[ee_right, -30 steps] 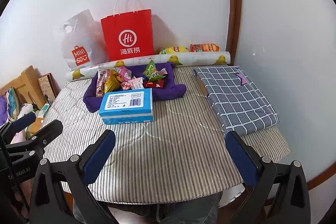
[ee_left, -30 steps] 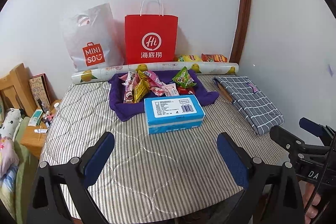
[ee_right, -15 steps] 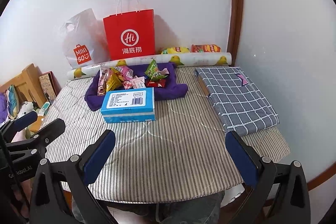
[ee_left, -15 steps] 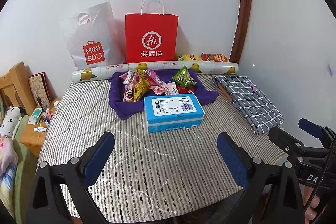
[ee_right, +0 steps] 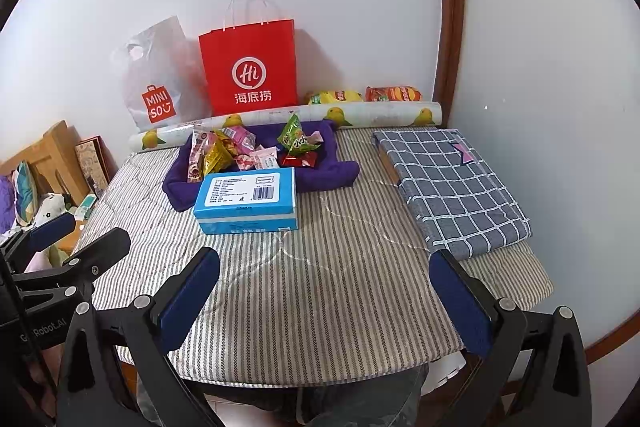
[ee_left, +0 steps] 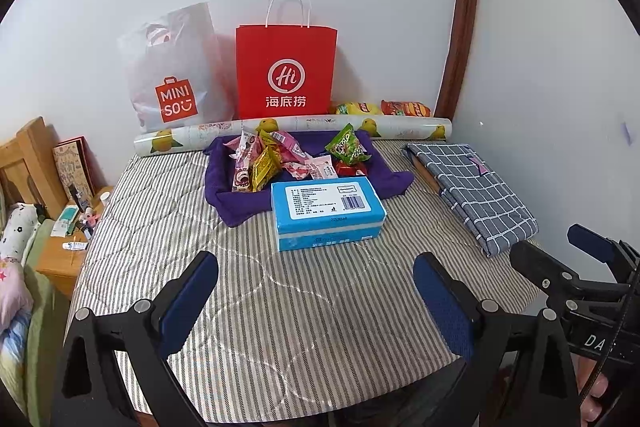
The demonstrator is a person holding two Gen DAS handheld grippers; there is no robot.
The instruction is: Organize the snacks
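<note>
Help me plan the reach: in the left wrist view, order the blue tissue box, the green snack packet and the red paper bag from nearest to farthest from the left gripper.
From the left gripper, jaws open:
1. Blue tissue box, straight ahead on the striped cover.
2. Green snack packet, behind the box on the purple cloth, slightly right.
3. Red paper bag, farthest, upright against the wall.

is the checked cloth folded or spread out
Folded. The checked cloth lies as a neat rectangle on the table's right side, with stacked layers showing along its near edge.

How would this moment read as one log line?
left gripper: open, empty | right gripper: open, empty | wrapped snacks: on purple cloth, untouched
</note>
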